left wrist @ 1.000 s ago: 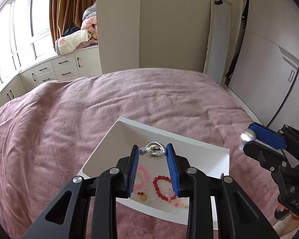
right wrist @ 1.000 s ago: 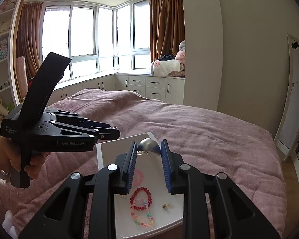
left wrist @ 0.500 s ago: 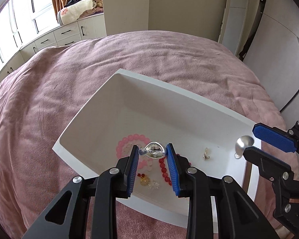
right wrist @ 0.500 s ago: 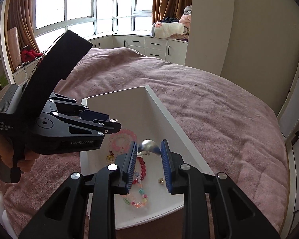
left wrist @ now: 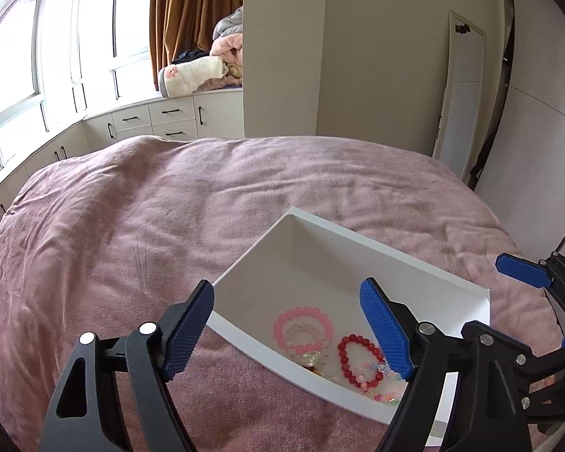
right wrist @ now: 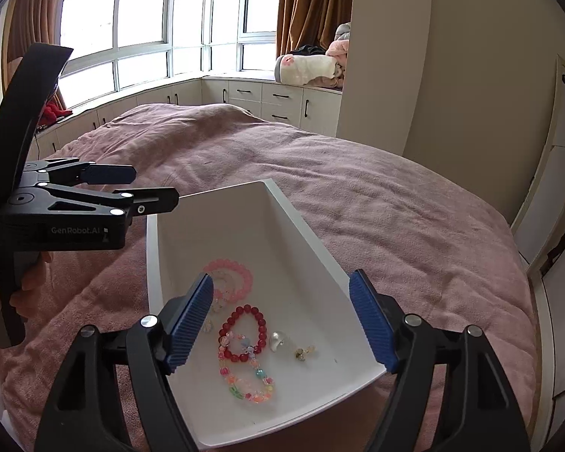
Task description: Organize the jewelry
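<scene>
A white tray (left wrist: 358, 233) lies on the pink bed cover. In it are a pink bead bracelet (left wrist: 301, 310), a red bead bracelet (left wrist: 341, 354), a multicolour bracelet (right wrist: 260, 397), a silver piece (right wrist: 278, 339) and a small gold earring (right wrist: 303, 352). My left gripper (left wrist: 284, 293) hangs over the tray's near left corner. Its jaws are opening and hold nothing. My right gripper (right wrist: 280, 282) is over the tray's near end above the bracelets (right wrist: 245, 309), its jaws likewise opening and empty. The left gripper (right wrist: 156, 187) also shows from the side, held by a hand.
The bed cover (left wrist: 150, 226) spreads wide around the tray. Low white drawers (right wrist: 267, 98) run under the windows behind the bed, with folded bedding (right wrist: 309, 67) on top. A wall and a tall door (left wrist: 459, 94) stand to the right.
Both grippers went from nearly shut on small silver pieces to wide open. The silver pieces have left the jaws and lie in the tray. The left view has drawn back from the tray.
</scene>
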Tool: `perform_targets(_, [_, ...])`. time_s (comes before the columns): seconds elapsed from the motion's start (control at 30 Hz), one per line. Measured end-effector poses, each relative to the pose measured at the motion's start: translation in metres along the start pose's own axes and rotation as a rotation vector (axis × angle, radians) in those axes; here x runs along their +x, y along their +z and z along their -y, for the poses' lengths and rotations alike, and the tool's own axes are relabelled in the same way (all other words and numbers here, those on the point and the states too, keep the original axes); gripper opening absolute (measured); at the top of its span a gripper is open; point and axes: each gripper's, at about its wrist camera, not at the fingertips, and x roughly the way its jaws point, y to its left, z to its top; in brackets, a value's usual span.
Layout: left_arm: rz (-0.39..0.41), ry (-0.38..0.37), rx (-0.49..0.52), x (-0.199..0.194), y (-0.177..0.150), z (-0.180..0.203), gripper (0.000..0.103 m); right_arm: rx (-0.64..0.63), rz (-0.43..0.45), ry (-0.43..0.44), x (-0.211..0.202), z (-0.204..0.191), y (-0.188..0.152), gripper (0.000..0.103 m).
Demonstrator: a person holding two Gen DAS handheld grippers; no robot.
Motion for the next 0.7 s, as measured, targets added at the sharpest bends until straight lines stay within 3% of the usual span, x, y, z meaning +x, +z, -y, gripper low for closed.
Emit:
perform_targets(0.23, [0.109,-0.001,-0.074,-0.05,-0.005,-0.022,0.09,0.001,0.082,-0.019,-0.03,-0.005,0.01,0.091])
perform_targets(0.37, [0.18,0.025,-0.101,-0.081,-0.007,-0.029,0.093,0.016,0.187,-0.035,-0.064,-0.008,0.018,0.095])
perform_targets(0.57, [0.305,0.066,-0.127,-0.134,-0.018,-0.027,0.099,0.053,0.424,-0.047,-0.127,-0.012,0.024,0.098])
perform_targets(0.7, [0.334,0.094,-0.169,-0.156,-0.032,-0.021,0.1,0.05,0.454,-0.035,-0.159,-0.014,0.014,0.098])
